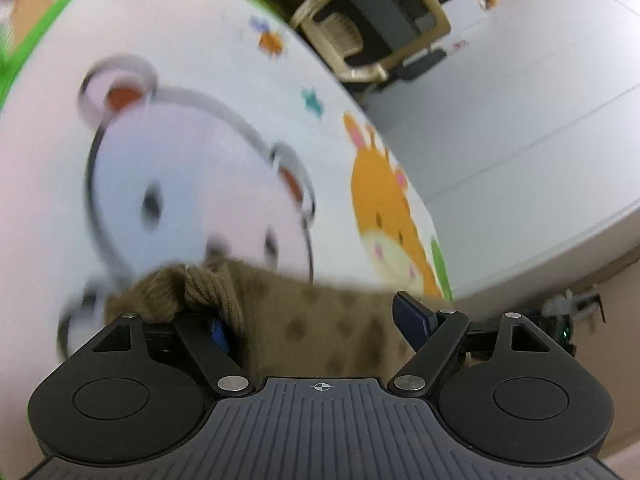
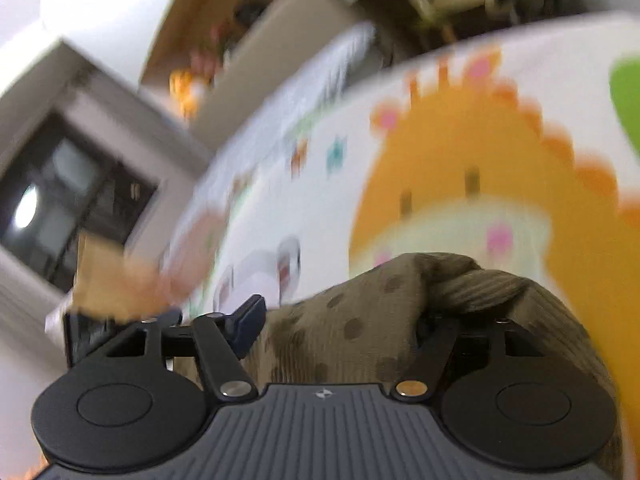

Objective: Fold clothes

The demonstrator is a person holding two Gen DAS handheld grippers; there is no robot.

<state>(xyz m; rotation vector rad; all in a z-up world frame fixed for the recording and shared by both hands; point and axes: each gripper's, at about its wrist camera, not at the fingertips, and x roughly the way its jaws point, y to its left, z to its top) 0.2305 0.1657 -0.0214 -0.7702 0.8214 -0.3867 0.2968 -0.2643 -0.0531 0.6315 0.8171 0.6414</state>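
Observation:
A brown garment with darker dots (image 1: 320, 320) lies draped across my left gripper (image 1: 316, 320), covering its left finger; the right finger (image 1: 412, 316) shows bare, and the jaws stand wide apart. In the right wrist view the same brown dotted garment (image 2: 360, 312) is bunched between the fingers of my right gripper (image 2: 344, 320) and hangs over its right finger; the left finger (image 2: 248, 316) is bare, jaws wide. Both views are blurred by motion. Both grippers hang above a white cartoon-printed mat (image 1: 200, 120).
The mat (image 2: 440, 160) carries a bear face (image 1: 192, 200) and an orange giraffe (image 1: 384, 216). A beige chair (image 1: 368, 24) stands beyond it, on white floor (image 1: 520, 100). A dark window (image 2: 60, 200) and a cardboard box (image 2: 100, 280) show at the left.

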